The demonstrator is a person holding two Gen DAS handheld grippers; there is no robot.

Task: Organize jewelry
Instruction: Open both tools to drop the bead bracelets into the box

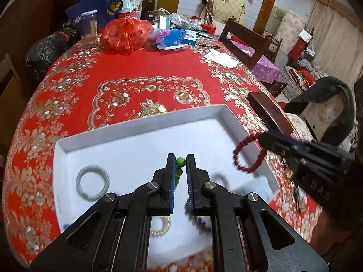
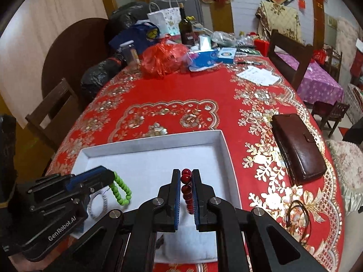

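Your left gripper [image 1: 180, 162] is clamped on a green bead bracelet [image 1: 179, 170], its jaws nearly together with the beads pinched between the blue pads, and the loop hangs below the tips over the white tray [image 1: 140, 122]. Your right gripper [image 2: 186, 173] is likewise closed tight on a dark red bead bracelet [image 2: 186, 181], the beads stacked between its pads and the rest dangling above the tray's right half. Under and behind your left tips, blurred on the tray floor, lie a pale gold bracelet [image 1: 162, 227] and a dark beaded one [image 1: 199, 223]. Left of your left gripper a grey-white twisted bangle [image 1: 92, 183] rests flat on the tray. Right of your right gripper, outside the tray on the red floral tablecloth [image 2: 158, 86], sit thin brown hoops [image 2: 297, 213] close by and a brown leather wallet [image 2: 297, 149] further on. Beyond the tray's far wall the cloth runs bare to a red plastic bag [image 2: 163, 59], a blue tissue pack [image 2: 204, 60] and a dark wine bottle [image 2: 185, 28] at the far end.
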